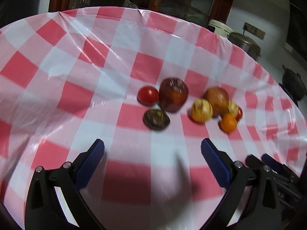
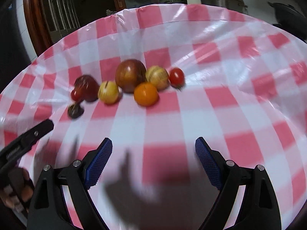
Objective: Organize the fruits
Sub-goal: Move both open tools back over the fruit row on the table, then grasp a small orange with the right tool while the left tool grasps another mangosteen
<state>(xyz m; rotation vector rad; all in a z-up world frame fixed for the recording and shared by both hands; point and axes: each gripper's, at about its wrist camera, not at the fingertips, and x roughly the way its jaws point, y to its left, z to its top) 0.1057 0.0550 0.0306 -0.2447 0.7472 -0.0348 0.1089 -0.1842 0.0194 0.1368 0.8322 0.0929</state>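
Eight fruits cluster mid-desk (image 2: pixel 230 105): two apples (image 2: pixel 130 75), two striped yellow melons (image 2: pixel 108 92), two cherry tomatoes (image 2: pixel 176 76), one orange (image 2: pixel 145 94), one dark passion fruit (image 2: pixel 75 111). Left claw (image 1: pixel 152 161) and right claw (image 2: pixel 153 159) both wide, empty, hovering near side. Bare checkered cloth all round; desk edges well apart from fruit.
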